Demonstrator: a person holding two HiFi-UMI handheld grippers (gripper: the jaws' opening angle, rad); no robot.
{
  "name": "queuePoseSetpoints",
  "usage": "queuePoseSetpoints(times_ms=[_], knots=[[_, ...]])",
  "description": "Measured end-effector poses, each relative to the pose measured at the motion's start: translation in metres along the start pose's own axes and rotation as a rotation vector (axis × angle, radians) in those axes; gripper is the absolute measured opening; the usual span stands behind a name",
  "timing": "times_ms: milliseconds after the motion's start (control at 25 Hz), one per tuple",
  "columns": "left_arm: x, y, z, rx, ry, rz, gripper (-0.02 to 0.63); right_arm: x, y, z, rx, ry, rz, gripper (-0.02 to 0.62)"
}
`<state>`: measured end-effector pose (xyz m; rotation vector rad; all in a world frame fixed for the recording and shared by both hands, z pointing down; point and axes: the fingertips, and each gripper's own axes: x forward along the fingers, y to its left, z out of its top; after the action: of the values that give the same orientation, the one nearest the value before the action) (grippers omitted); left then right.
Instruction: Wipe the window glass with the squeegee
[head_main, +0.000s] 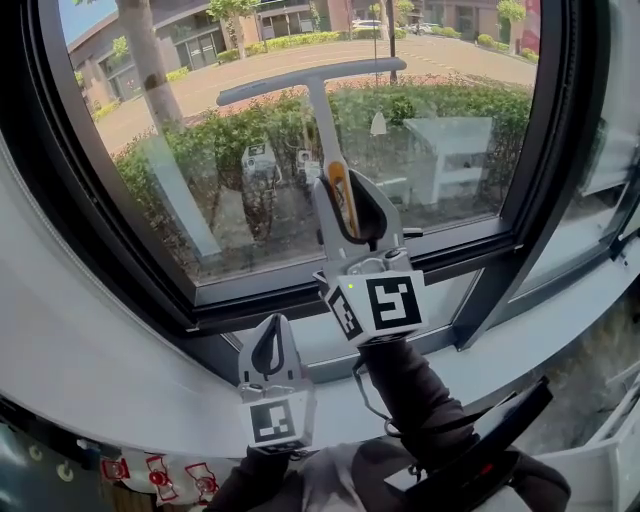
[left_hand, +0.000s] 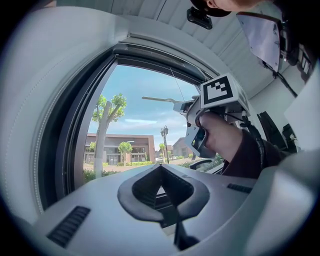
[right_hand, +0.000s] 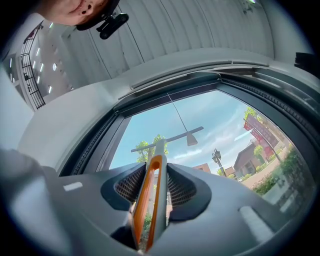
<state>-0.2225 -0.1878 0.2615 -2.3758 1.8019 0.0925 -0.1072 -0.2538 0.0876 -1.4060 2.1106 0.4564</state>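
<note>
The right gripper (head_main: 352, 205) pinches the squeegee (head_main: 318, 110) handle, blade high against the window glass (head_main: 180, 170). The left gripper (head_main: 270, 340) idles, jaws together and empty. Wiping seems barely begun.

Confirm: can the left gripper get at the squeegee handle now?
Likely not the handle itself: the right gripper is shut on the squeegee there. The left gripper, shut and empty, sits lower left; the way up to the bare shaft looks free, once it opens.

We note dark window frame (head_main: 340, 290), pale sill (head_main: 575, 295), white ribbed panelling (right_hand: 200, 25), sunlit hedge (head_main: 450, 105) and road (head_main: 450, 55) outside, bright daylight.
</note>
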Motion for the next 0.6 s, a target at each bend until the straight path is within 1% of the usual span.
queuePoseSetpoints(times_ms=[320,600], knots=[[0.003,0.004,0.001,0.0,-0.002,0.004,0.002,0.005,-0.002,-0.006,0.018,-0.009,0.025,0.127],[0.007,0.003,-0.006,0.0,0.008,-0.005,0.002,0.0,-0.004,-0.015,0.035,0.002,0.043,0.127]])
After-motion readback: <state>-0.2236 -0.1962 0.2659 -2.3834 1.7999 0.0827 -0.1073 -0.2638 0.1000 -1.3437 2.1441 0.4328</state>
